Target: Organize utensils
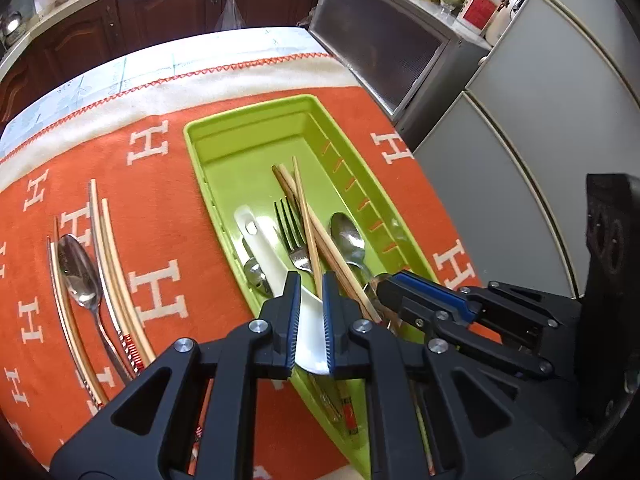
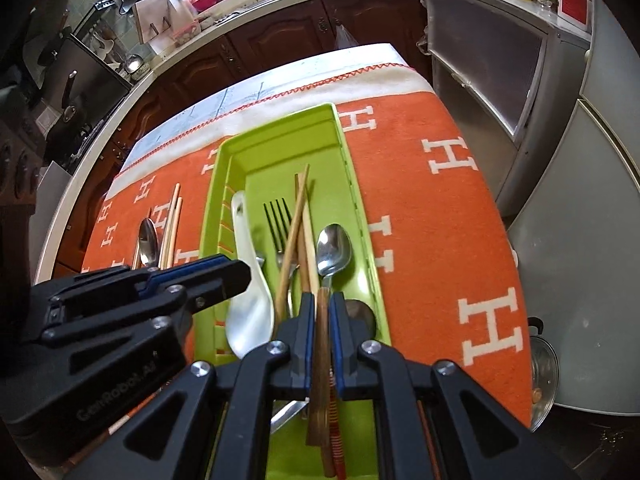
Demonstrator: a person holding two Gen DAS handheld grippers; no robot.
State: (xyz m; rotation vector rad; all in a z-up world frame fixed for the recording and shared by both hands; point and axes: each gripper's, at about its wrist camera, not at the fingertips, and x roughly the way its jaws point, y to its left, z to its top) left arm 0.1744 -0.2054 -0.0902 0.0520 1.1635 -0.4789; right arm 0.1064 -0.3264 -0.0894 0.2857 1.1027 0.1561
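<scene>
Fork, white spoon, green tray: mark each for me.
fork [image 1: 289, 222], left wrist view, on the tines
white spoon [image 2: 245, 312], right wrist view, on the bowl
green tray [image 1: 240, 118], left wrist view, on the far rim

The tray at frame centre is glossy, smooth green plastic; the cloth beneath it is matt, fuzzy orange fabric. Inside the tray, the fork and spoon are polished metal, the chopsticks matt wood, and the soup spoon glossy white. At left of frame, another spoon shows mirror-bright metal.
</scene>
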